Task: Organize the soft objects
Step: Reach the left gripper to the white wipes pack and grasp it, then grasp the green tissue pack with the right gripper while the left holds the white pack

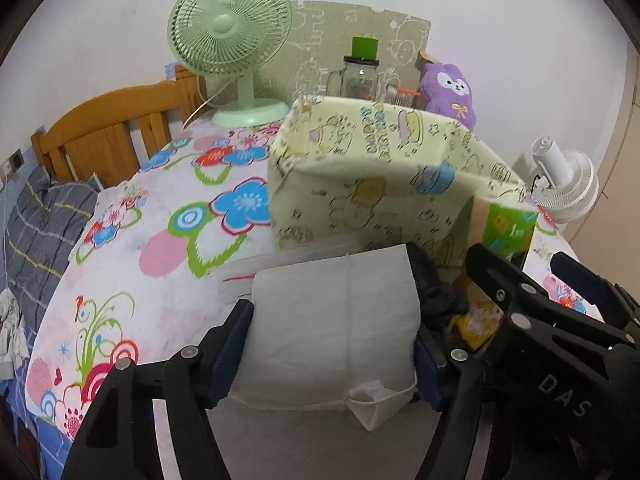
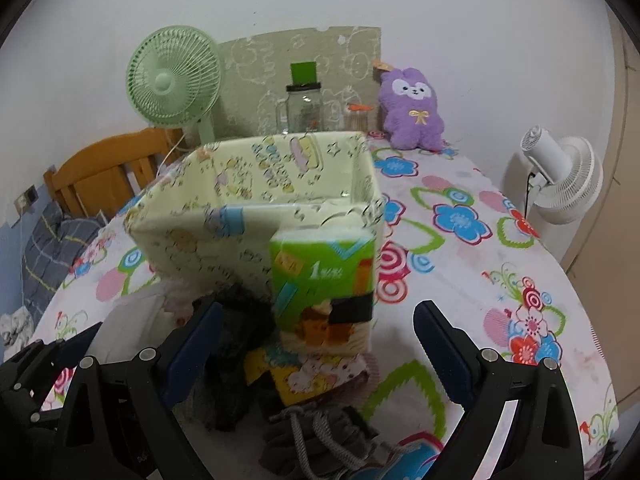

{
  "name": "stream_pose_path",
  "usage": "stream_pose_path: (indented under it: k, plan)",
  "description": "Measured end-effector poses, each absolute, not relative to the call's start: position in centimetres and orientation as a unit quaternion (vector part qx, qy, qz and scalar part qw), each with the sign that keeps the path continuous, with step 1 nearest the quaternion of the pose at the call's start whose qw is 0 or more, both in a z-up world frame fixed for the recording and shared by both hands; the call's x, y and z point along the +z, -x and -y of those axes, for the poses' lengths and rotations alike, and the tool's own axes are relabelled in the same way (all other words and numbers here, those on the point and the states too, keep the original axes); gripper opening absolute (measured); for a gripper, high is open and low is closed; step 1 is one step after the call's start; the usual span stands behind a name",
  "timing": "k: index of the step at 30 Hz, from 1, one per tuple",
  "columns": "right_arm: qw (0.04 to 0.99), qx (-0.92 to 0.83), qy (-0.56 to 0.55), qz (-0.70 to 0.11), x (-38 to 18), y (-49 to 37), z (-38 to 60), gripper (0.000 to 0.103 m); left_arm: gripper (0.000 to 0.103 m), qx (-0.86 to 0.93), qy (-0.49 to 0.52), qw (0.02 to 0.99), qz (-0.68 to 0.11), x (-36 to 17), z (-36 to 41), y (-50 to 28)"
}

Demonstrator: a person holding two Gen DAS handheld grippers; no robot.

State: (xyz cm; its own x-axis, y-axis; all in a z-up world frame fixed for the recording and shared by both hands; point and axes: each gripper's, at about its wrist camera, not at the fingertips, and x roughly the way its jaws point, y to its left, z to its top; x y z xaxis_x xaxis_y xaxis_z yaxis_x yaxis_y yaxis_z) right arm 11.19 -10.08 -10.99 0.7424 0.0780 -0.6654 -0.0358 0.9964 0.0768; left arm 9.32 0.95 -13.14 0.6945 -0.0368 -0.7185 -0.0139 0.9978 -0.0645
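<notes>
- The floral tablecloth point(image 1: 168, 240) is seen to fall away at the table's left edge, beyond which a wooden headboard point(image 1: 108, 136) and grey bedding point(image 1: 36, 216) are found; bare cloth lies open along that left side.
- At the back left corner a green fan point(image 1: 230, 32) is stood against the wall.
- The left gripper point(image 1: 332, 354) is clamped on a white soft pack point(image 1: 332, 320): both blue pads are pressed against its sides, and the pack is held at the table's near edge. Its long axis is run away from the camera, toward the fabric bin, with a loose white tab hung at its near end.
- The pale yellow fabric bin point(image 2: 256, 200) is stood near the table's middle, its mouth open upward and its near wall just behind the pack.
- A green tissue pack point(image 2: 324, 280) is stood upright on its short end, touching the bin's front right corner, long axis vertical.
- The right gripper point(image 2: 316, 344) is held with jaws apart around nothing; dark cloth point(image 2: 236, 320) and a grey drawstring pouch point(image 2: 316, 436) lie between and beneath them.
- At the back edge a glass jar point(image 2: 302, 108) and a purple plush point(image 2: 412, 112) are set.
- To the right of the bin, open cloth is left up to the right edge, beyond which a white fan point(image 2: 560, 180) is stood.
</notes>
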Motion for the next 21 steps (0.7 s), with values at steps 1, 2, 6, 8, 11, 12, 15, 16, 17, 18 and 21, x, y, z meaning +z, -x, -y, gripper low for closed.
stream_pose_path:
  k: [1, 2, 6, 8, 11, 12, 15, 16, 17, 18, 21]
  plan:
    - [0.933, 0.03, -0.033, -0.358, -10.9, -11.4, 10.3, 0.097, 0.073, -0.01, 0.031, 0.921, -0.389, -12.9, -0.8, -9.5]
    - [0.933, 0.029, -0.036, -0.357, -10.8, -11.4, 10.4, 0.096, 0.073, -0.011, 0.03, 0.921, -0.389, -12.8, -0.6, -9.6]
    - [0.93, 0.025, -0.044, -0.363, -10.9, -12.1, 10.8, 0.093, 0.073, -0.016, 0.028, 0.92, -0.391, -12.8, -0.2, -10.2]
    - [0.929, 0.026, -0.046, -0.367, -11.0, -12.4, 10.8, 0.09, 0.073, -0.018, 0.028, 0.918, -0.394, -13.0, -0.1, -10.5]
    - [0.926, 0.027, -0.049, -0.374, -11.4, -12.8, 10.9, 0.087, 0.073, -0.019, 0.03, 0.916, -0.399, -13.3, 0.0, -10.8]
    - [0.925, 0.028, -0.05, -0.376, -11.6, -12.9, 10.9, 0.084, 0.073, -0.019, 0.03, 0.916, -0.4, -13.4, 0.0, -10.8]
    - [0.921, 0.033, -0.057, -0.384, -12.0, -13.3, 10.9, 0.076, 0.073, -0.018, 0.029, 0.916, -0.4, -13.4, 0.0, -10.9]
    - [0.92, 0.033, -0.059, -0.385, -12.1, -13.4, 10.9, 0.073, 0.073, -0.018, 0.029, 0.916, -0.4, -13.4, 0.0, -10.9]
    - [0.919, 0.033, -0.061, -0.388, -12.2, -13.4, 10.9, 0.065, 0.073, -0.018, 0.029, 0.916, -0.4, -13.4, 0.0, -10.9]
    - [0.918, 0.033, -0.064, -0.39, -12.3, -13.5, 10.9, 0.058, 0.073, -0.018, 0.029, 0.916, -0.4, -13.4, 0.1, -10.9]
    - [0.918, 0.03, -0.067, -0.39, -12.3, -13.4, 11.0, 0.055, 0.073, -0.018, 0.03, 0.916, -0.399, -13.4, 0.1, -11.0]
